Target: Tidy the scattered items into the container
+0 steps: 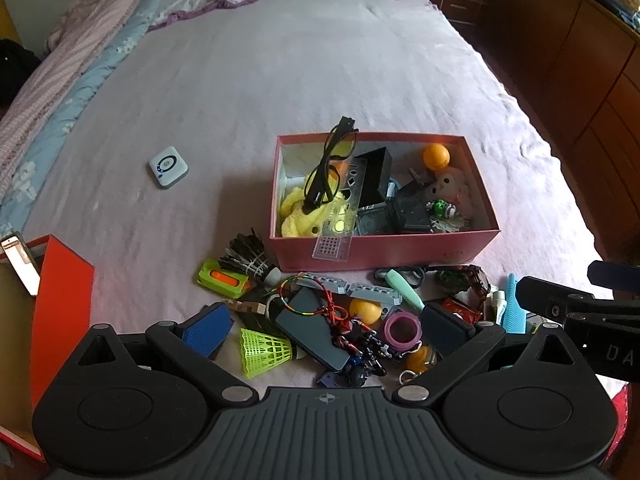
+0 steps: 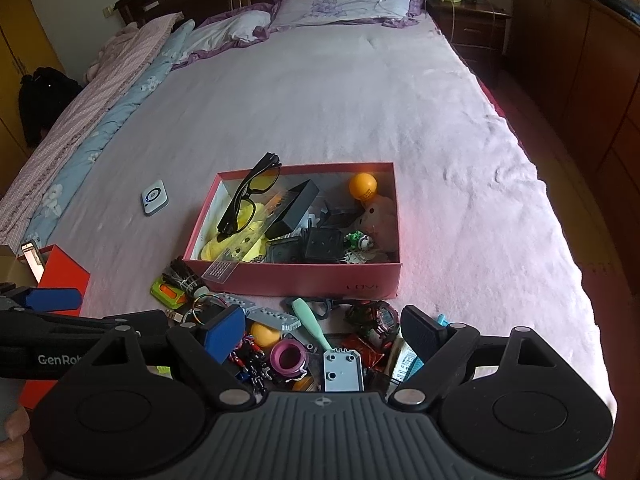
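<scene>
Red cardboard box (image 1: 384, 250) half filled: black-framed glasses (image 1: 328, 172), orange ball (image 1: 437, 156) inside. Near pile of small clutter (image 1: 344, 320) left. Left gripper (image 1: 326, 332), right gripper (image 2: 324, 332) both spread wide, empty.

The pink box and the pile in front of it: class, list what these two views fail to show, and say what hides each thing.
- Floor of the pink box: both views, buried under its contents.
- Print on the box's near wall: right wrist view, too faint to read.
- Items nearest the camera: hidden beneath the left gripper and right gripper, both open.
- Orange box: left wrist view, cut by the left edge.
</scene>
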`<action>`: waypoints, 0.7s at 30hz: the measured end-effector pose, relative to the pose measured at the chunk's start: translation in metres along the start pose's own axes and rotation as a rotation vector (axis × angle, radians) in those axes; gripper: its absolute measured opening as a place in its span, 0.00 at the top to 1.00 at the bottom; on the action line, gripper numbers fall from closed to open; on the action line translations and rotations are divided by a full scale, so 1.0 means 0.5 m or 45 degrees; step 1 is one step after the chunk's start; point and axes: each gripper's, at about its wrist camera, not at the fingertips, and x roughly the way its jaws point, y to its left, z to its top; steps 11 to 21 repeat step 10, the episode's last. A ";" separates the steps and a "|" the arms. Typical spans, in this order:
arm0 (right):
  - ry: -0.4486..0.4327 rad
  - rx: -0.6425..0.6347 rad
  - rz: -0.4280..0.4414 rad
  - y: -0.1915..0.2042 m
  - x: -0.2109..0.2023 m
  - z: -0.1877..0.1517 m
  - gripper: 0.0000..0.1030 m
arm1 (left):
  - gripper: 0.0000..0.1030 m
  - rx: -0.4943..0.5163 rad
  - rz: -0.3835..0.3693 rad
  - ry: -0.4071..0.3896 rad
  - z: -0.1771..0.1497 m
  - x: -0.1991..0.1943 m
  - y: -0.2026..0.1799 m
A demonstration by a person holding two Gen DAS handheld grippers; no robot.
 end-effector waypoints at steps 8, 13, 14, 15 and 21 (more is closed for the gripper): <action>0.019 0.005 0.009 0.006 0.013 -0.006 0.14 | 0.00 0.015 0.042 0.015 -0.013 0.011 0.000; 0.031 0.017 0.010 0.006 0.019 -0.009 0.14 | 0.00 0.012 0.042 0.034 -0.014 0.016 0.002; 0.031 0.017 0.010 0.006 0.019 -0.009 0.14 | 0.00 0.012 0.042 0.034 -0.014 0.016 0.002; 0.031 0.017 0.010 0.006 0.019 -0.009 0.14 | 0.00 0.012 0.042 0.034 -0.014 0.016 0.002; 0.031 0.017 0.010 0.006 0.019 -0.009 0.14 | 0.00 0.012 0.042 0.034 -0.014 0.016 0.002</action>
